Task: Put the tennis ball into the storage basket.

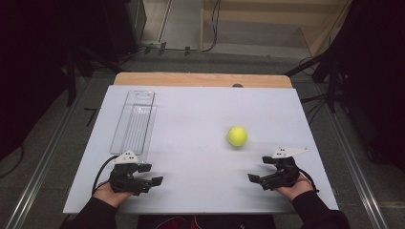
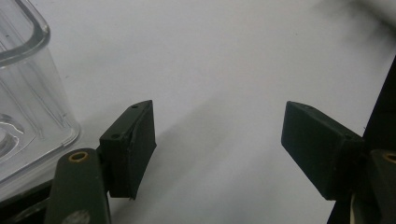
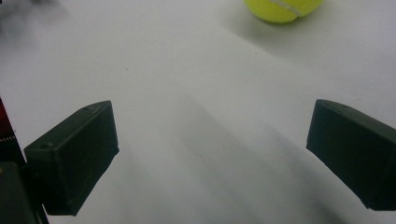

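Note:
A yellow-green tennis ball (image 1: 237, 136) lies on the white tabletop (image 1: 191, 129), right of centre; the ball (image 3: 282, 9) also peeks in at the top edge of the right gripper view. A clear plastic tray (image 1: 134, 121) rests empty at the left, and its corner (image 2: 28, 93) appears beside the left jaws. My left gripper (image 1: 153, 174) sits near the front edge just below the tray, open, nothing between its jaws (image 2: 217, 140). My right gripper (image 1: 260, 169) rests at the front right, below and right of the ball, open and empty (image 3: 210, 154).
The white board lies on a wooden table (image 1: 200, 78) whose far edge shows. Dark stands and cables (image 1: 315, 102) surround the table on the floor.

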{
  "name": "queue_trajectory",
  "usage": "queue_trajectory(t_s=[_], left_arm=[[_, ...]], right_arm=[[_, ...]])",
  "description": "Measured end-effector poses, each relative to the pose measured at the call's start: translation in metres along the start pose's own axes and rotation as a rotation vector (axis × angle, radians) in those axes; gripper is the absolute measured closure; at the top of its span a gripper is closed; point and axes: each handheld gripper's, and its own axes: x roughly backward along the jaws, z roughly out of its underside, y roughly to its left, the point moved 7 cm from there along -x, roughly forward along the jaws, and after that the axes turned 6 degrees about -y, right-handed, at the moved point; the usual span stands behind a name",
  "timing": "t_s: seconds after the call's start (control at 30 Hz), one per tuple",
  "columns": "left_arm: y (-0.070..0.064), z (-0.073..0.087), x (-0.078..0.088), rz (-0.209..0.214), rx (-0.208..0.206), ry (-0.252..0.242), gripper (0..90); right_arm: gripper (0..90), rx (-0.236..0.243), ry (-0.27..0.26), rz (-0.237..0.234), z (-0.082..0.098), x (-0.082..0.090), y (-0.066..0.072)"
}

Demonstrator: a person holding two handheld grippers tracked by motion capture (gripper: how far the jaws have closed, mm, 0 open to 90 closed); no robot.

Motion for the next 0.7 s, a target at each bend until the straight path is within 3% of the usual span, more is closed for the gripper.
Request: queue_trajectory(t_s=[0.23,0.7], left_arm=[[-0.0015,-0.0007,0.0007,0.019,0.029,0.008,26.5],[-0.0001,-0.0009,0.0006,0.003,-0.011,-0.003,26.4]], right_arm=[[0.6,-0.017,-0.016,0.005,-0.0045,0.0006,0.0025],[0.7,-0.029,-0.001,0.015,-0.0039,-0.0010,0.0018]])
